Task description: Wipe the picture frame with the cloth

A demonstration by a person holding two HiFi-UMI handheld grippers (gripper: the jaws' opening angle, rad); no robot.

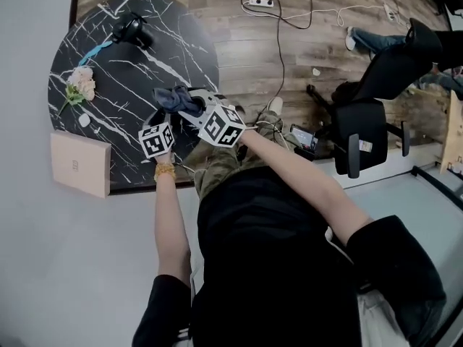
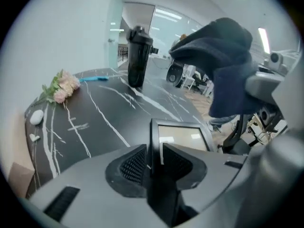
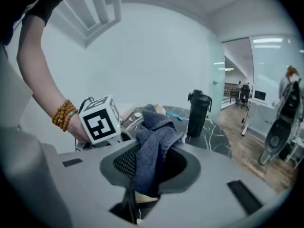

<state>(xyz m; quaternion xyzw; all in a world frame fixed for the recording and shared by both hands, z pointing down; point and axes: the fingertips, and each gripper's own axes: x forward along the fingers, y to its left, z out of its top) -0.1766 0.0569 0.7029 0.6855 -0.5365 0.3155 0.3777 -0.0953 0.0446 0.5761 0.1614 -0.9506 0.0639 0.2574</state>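
Note:
My left gripper (image 2: 154,148) is shut on the left edge of a small dark picture frame (image 2: 183,136), which stands tilted above the black marble table (image 1: 108,71). My right gripper (image 3: 152,163) is shut on a dark blue cloth (image 3: 154,141), whose bunched end sticks out past the jaws. In the left gripper view the cloth (image 2: 223,56) hangs above and to the right of the frame, not touching it. From the head view both grippers (image 1: 159,125) (image 1: 194,107) meet at the table's near right edge, and the frame is mostly hidden under them.
A black bottle (image 1: 134,31) stands at the table's far side beside a blue pen (image 1: 94,51). Pink flowers (image 1: 79,84) and a white pebble (image 1: 85,120) lie at the left. A beige box (image 1: 79,165) sits at the near left edge. An office chair (image 1: 369,114) stands on the floor to the right.

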